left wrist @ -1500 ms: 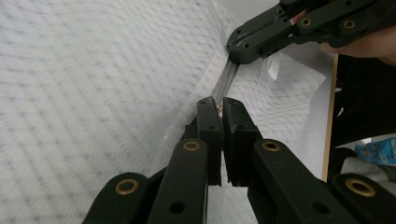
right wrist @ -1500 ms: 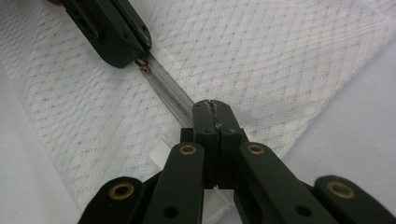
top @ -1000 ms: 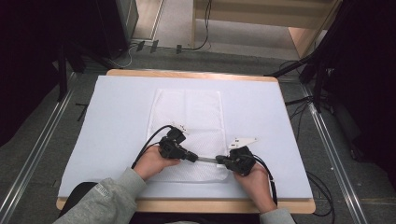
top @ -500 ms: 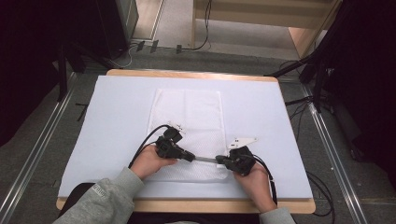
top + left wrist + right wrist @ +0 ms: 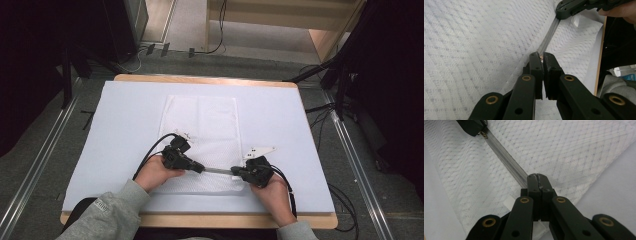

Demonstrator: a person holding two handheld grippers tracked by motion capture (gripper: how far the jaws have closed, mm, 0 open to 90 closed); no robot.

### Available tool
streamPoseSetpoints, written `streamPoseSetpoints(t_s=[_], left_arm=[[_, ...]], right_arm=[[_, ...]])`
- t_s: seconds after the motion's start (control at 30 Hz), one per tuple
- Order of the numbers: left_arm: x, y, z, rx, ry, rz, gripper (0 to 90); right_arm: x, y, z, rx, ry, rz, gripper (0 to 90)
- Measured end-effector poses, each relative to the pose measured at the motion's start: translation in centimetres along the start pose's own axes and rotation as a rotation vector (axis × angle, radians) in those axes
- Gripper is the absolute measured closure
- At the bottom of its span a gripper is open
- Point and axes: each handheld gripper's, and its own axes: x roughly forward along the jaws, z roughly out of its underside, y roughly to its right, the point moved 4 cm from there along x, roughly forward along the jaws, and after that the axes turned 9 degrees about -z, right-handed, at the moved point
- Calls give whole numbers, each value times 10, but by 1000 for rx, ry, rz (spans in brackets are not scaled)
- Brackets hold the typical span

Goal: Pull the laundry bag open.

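Note:
A white mesh bag lies flat on the white table cover. A grey zipper runs along the bag's near edge. My left gripper is shut on the brass zipper pull at the zipper's left part. My right gripper is shut on the zipper's right end, with the jaws pressed together. In the left gripper view the zipper stretches away to the right gripper. In the right gripper view it leads up to the left gripper and the pull.
The table's wooden front edge lies just behind both hands. Grey sleeves come in from the bottom. Cables trail off the right side onto the floor. Dark stands and floor rails flank the table.
My left gripper has slid a little to the left along the zipper with the pull in it. The right gripper has stayed put.

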Motion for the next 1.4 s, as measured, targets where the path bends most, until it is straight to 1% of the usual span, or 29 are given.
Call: streamPoseSetpoints(t_s=[0.1, 0.17, 0.2, 0.23, 0.27, 0.3, 0.33, 0.4, 0.43, 0.57, 0.63, 0.67, 0.7, 0.73, 0.77, 0.8, 0.83, 0.87, 0.9, 0.93, 1.1, 1.17, 1.2, 1.23, 1.37, 1.4], left_arm=[[0, 0, 0, 4, -3, 0, 881], [0, 1, 1, 2, -2, -2, 881], [-1, 0, 1, 5, -4, -15, 881], [-2, -1, 2, -9, -1, -3, 881], [-4, -4, 2, -10, 0, -14, 881], [-5, -4, 3, -16, 4, -13, 881], [-6, -5, 3, -15, 7, -6, 881], [-6, -4, 4, -11, 4, -11, 881], [-6, -4, 5, -8, -1, -23, 881], [-8, -5, 6, -10, -3, -13, 881], [-9, -6, 7, -17, -2, -21, 881], [-10, -6, 8, -18, -4, -16, 881], [-11, -7, 8, -21, -2, -24, 881], [-14, -9, 10, -20, -1, -26, 881], [-15, -10, 10, -29, 5, -27, 881], [-15, -10, 10, -29, 5, -27, 881], [-17, -10, 11, -31, 7, -15, 881], [-17, -10, 12, -26, 2, -21, 881], [-18, -10, 12, -21, 4, -35, 881], [-18, -10, 13, -26, 3, -23, 881], [-19, -9, 14, -26, -2, -20, 881], [-20, -10, 14, -26, -9, -32, 881], [-23, -11, 15, -37, -6, -42, 882], [-24, -12, 15, -31, -8, -40, 882], [-30, -15, 19, -34, -5, -46, 881], [-32, -16, 20, -42, 2, -50, 881]], right_arm=[[0, -1, 0, -20, -6, 8, 900], [0, -1, 0, -20, -8, 9, 900], [0, -1, 0, -21, -7, 10, 900], [0, -1, 0, -22, -8, 9, 900], [0, -1, 0, -18, -9, 8, 900], [0, -1, 0, -19, -9, 8, 900], [0, -1, -1, -19, -10, 7, 900], [0, 0, 0, -17, -6, -1, 900], [0, 0, 0, -17, -6, -4, 900], [0, 0, 0, -18, -9, -6, 900], [0, 0, 0, -18, -9, -8, 900], [0, 0, 0, -18, -9, -8, 900], [0, 1, 0, -18, -9, -8, 900], [0, 1, -1, -18, -10, -9, 900], [0, 1, -1, -23, -9, -10, 900], [0, 1, -1, -21, -10, -10, 900], [0, 1, -1, -21, -10, -12, 900], [0, 1, -1, -22, -8, -12, 900], [0, 1, -1, -21, -10, -9, 900], [0, 1, -1, -24, -13, -8, 900], [1, 1, -1, -29, -11, -16, 900], [1, 1, -1, -37, -12, -15, 900], [1, 1, -1, -35, -12, -16, 900], [1, 1, -1, -32, -11, -18, 900], [0, 1, -1, -31, -9, -20, 900], [1, 1, -1, -31, -11, -17, 900]])
